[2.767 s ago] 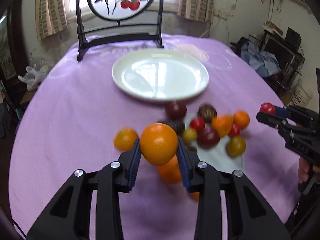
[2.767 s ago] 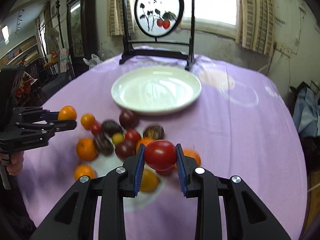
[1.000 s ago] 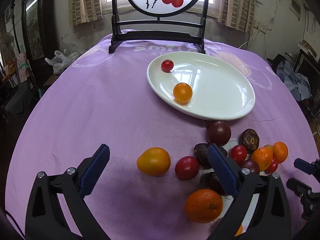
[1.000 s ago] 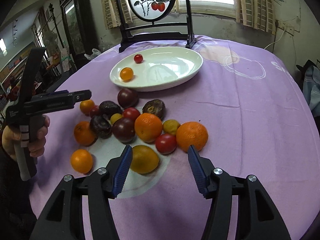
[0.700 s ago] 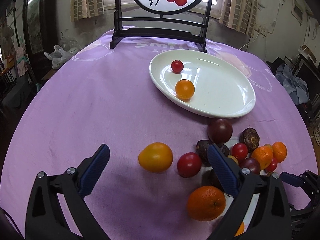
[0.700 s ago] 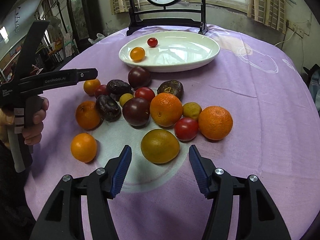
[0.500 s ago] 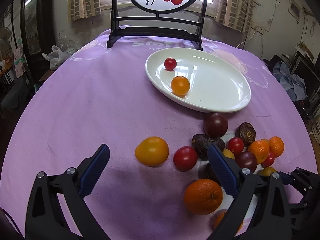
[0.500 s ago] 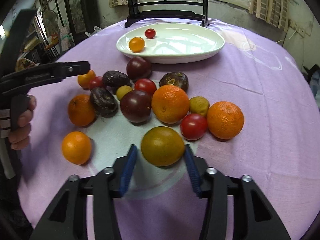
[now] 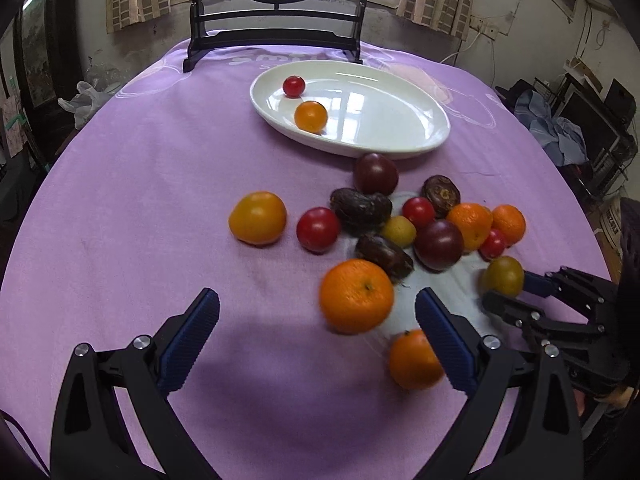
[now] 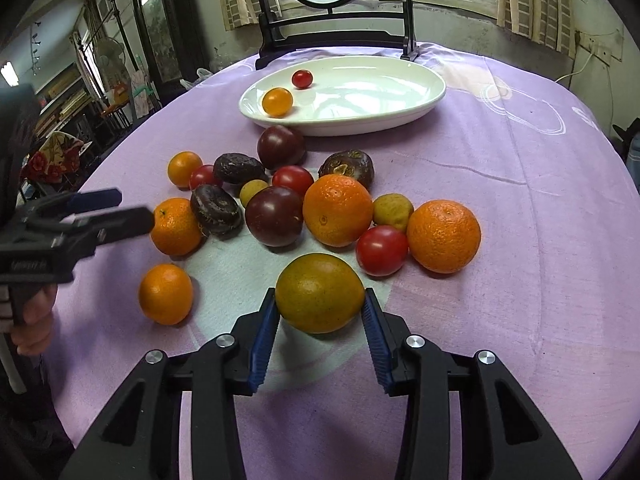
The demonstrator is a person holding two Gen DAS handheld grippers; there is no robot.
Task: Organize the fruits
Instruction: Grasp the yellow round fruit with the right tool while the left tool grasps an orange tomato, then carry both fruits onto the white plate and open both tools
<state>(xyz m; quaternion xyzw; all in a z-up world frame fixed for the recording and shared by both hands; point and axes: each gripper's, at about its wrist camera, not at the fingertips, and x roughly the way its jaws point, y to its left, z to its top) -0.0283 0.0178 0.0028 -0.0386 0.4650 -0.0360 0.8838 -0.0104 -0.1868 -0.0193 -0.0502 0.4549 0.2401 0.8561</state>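
Observation:
A white oval plate holds a small red tomato and an orange tomato. Several fruits lie in a heap on the purple cloth. My right gripper is shut on a yellow-green fruit, which also shows in the left wrist view. My left gripper is open wide, with a big orange between its fingers. A smaller orange lies by its right finger.
A black-framed round screen stands at the table's far edge behind the plate. A yellow-orange tomato and a red tomato lie left of the heap. Room clutter surrounds the table.
Both grippers let go of their fruits in the plate and came back to the heap. The right gripper has closed on the yellow-green fruit. The left gripper has moved toward the big orange.

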